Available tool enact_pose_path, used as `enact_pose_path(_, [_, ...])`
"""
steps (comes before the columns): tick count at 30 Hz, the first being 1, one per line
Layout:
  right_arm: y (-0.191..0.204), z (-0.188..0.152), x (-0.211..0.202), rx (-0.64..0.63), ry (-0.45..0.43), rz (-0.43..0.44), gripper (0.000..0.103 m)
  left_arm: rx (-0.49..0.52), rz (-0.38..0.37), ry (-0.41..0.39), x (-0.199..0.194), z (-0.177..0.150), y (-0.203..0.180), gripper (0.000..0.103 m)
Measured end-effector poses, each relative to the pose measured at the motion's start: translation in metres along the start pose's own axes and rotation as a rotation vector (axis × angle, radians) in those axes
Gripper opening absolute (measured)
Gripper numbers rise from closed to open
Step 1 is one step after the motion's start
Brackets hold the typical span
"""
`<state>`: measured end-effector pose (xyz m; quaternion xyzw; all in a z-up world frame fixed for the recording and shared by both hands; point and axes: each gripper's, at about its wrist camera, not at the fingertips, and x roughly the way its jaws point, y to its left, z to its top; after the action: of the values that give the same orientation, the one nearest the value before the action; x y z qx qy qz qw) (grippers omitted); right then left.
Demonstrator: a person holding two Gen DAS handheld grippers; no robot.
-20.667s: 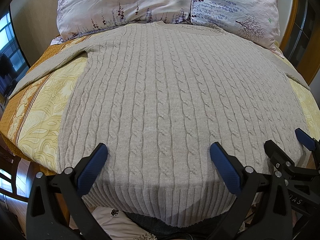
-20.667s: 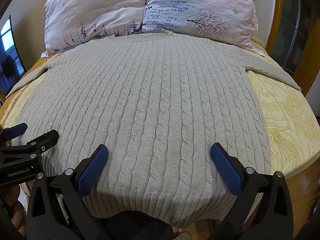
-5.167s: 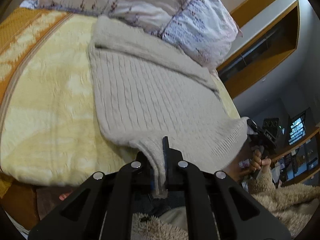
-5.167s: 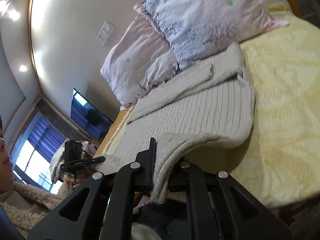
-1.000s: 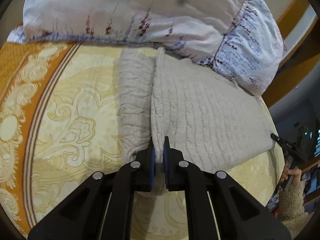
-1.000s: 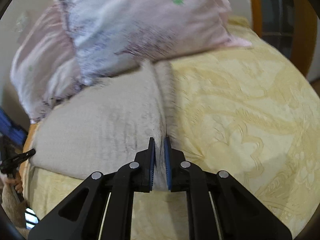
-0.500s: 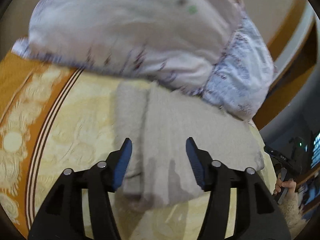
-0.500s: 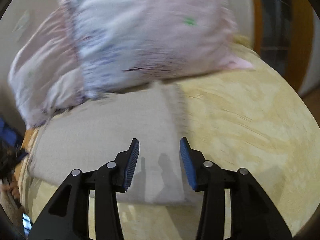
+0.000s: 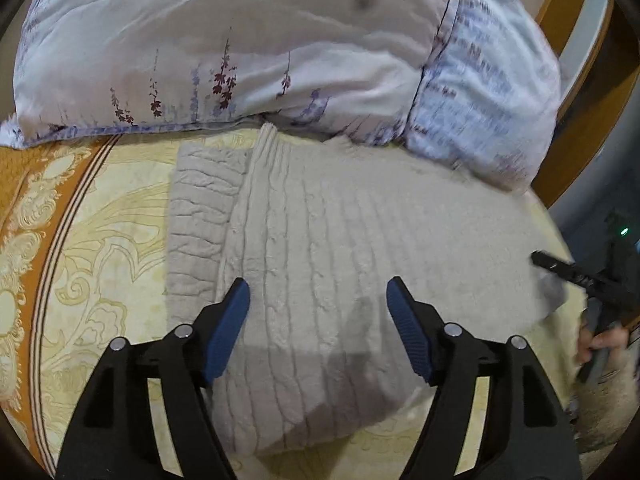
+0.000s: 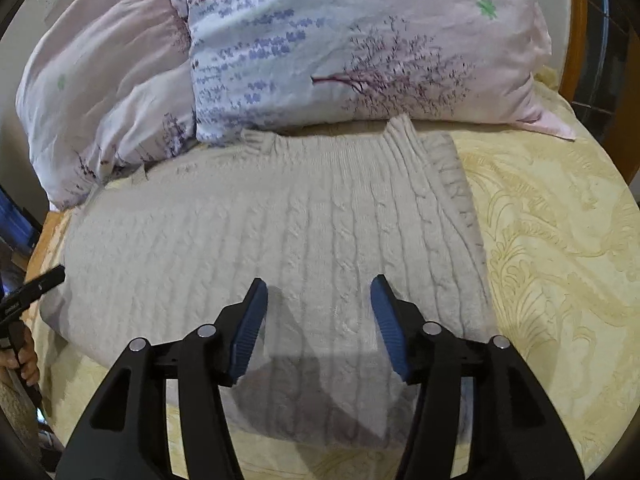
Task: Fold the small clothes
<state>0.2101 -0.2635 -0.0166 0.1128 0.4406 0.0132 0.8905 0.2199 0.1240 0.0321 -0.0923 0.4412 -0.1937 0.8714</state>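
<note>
We find the left gripper and right gripper both spread apart and empty above the sweater, which lies doubled over on the bedspread below the pillows. We judge this fold laid; next, re-grip an end for halving.

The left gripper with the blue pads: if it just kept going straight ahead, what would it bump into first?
Most likely the folded beige cable-knit sweater on the bed: the open left gripper points across it. Beyond lies the pink floral pillow; depth is hard to judge.
</note>
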Motion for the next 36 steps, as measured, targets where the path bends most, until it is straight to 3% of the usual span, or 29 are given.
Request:
enact_pose_path(3, [0.024,0.009,-0.006,-0.042,-0.039,0.034,0.069,-0.073,-0.054,-0.045,-0.015,0.008,0.015,0.078])
enact_pose_path(6, [0.048,0.018,-0.001,-0.091,-0.043,0.06,0.073,-0.149,-0.027,-0.063,-0.019,0.018,0.036,0.08])
enact_pose_path(14, [0.1,0.022,0.03,-0.186,-0.007,0.036,0.073,-0.31,-0.05,0.035,0.003,0.023,0.077,0.081])
enact_pose_path(20, [0.111,0.012,0.044,-0.241,0.005,-0.039,0.077,-0.343,-0.092,0.04,0.012,0.025,0.083,0.081])
enact_pose_path(24, [0.11,0.011,0.043,-0.231,-0.013,-0.03,0.077,-0.381,-0.125,0.035,0.016,0.027,0.085,0.078])
enact_pose_path(36, [0.107,0.008,0.038,-0.22,-0.039,-0.023,0.077,-0.363,-0.102,0.045,0.024,0.03,0.07,0.077])
